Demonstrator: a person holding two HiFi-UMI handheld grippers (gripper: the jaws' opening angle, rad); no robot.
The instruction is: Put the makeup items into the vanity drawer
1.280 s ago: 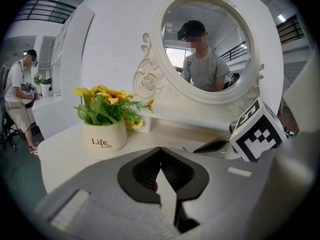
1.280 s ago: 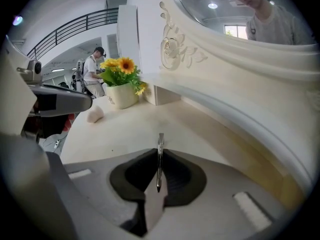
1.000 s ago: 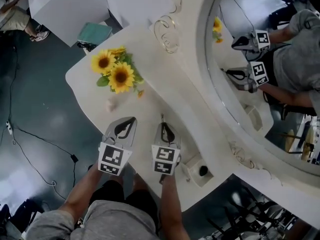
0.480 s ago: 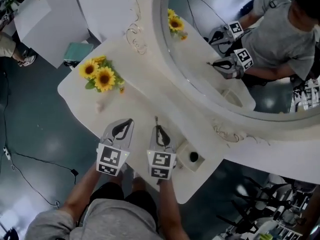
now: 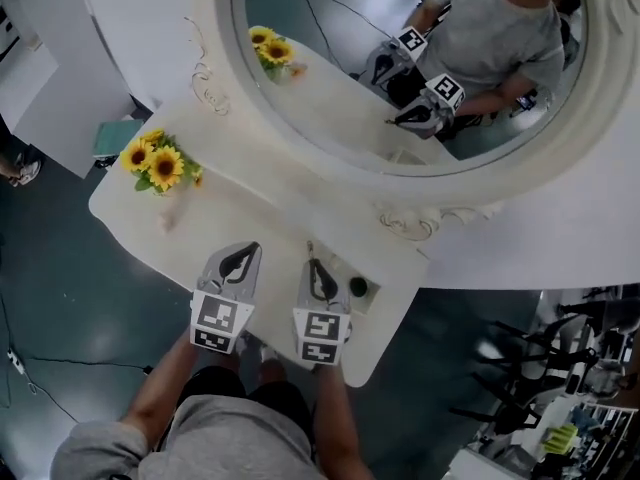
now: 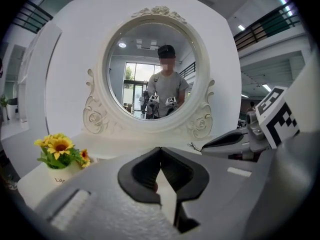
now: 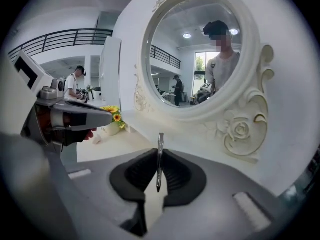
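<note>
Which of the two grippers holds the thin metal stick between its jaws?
The right gripper: the thin metal stick is pinched between its jaws. The left gripper has its jaws closed, with no stick.

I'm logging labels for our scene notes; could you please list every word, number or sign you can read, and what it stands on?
"Life": on the white flower pot, left gripper view.
The marker cube bears only black-and-white squares, no letters or numbers.
Nothing else is readable.

A white vanity table (image 5: 262, 210) is standing on dark grey floor (image 5: 60, 298), its ornate round mirror (image 5: 330, 98) reflecting ceiling lights (image 6: 122, 45) and a bright window (image 6: 132, 76).
</note>
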